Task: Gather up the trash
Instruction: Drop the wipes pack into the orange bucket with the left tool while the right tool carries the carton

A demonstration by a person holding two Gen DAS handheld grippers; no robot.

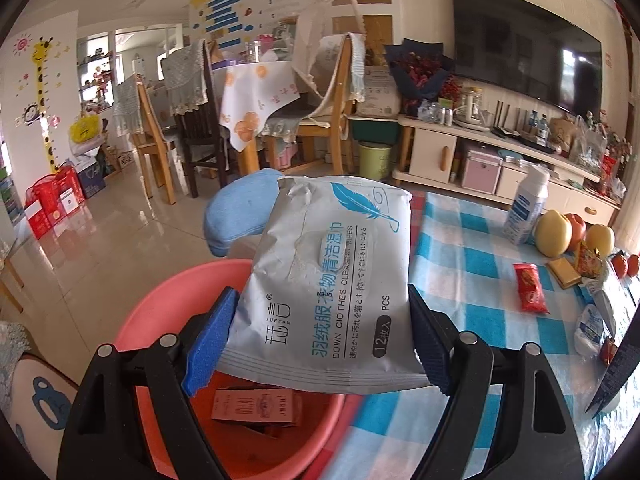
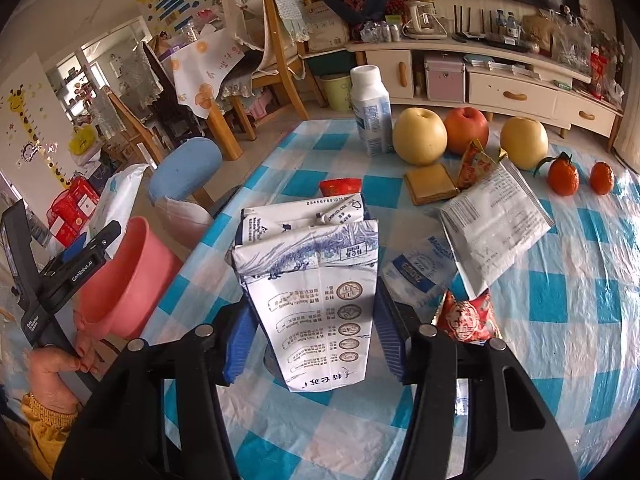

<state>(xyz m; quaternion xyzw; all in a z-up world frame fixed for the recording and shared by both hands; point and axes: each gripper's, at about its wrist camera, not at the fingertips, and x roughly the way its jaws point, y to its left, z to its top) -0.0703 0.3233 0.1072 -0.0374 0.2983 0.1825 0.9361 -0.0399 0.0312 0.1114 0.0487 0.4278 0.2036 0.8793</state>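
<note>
My left gripper (image 1: 322, 340) is shut on a grey-white wipes packet (image 1: 332, 280) with a blue feather print. The packet hangs over a pink basin (image 1: 160, 292) that holds a brown box (image 1: 256, 404). My right gripper (image 2: 314, 336) is shut on a flattened white-and-blue milk carton (image 2: 316, 292), just above the blue-checked table (image 2: 560, 320). More trash lies on the table: a silver packet (image 2: 496, 220), a blue-white pouch (image 2: 420, 272), a red wrapper (image 2: 466, 316) and a red sachet (image 1: 530, 288). A hand (image 2: 52, 364) holds the left gripper's handle beside the basin (image 2: 132, 276).
A white bottle (image 2: 372, 112), two yellow pears (image 2: 418, 134), an apple (image 2: 466, 128), two tangerines (image 2: 562, 176) and a brown biscuit (image 2: 430, 182) stand at the table's far side. A blue stool (image 2: 184, 168) sits by the table edge near the basin. Chairs and a TV cabinet lie beyond.
</note>
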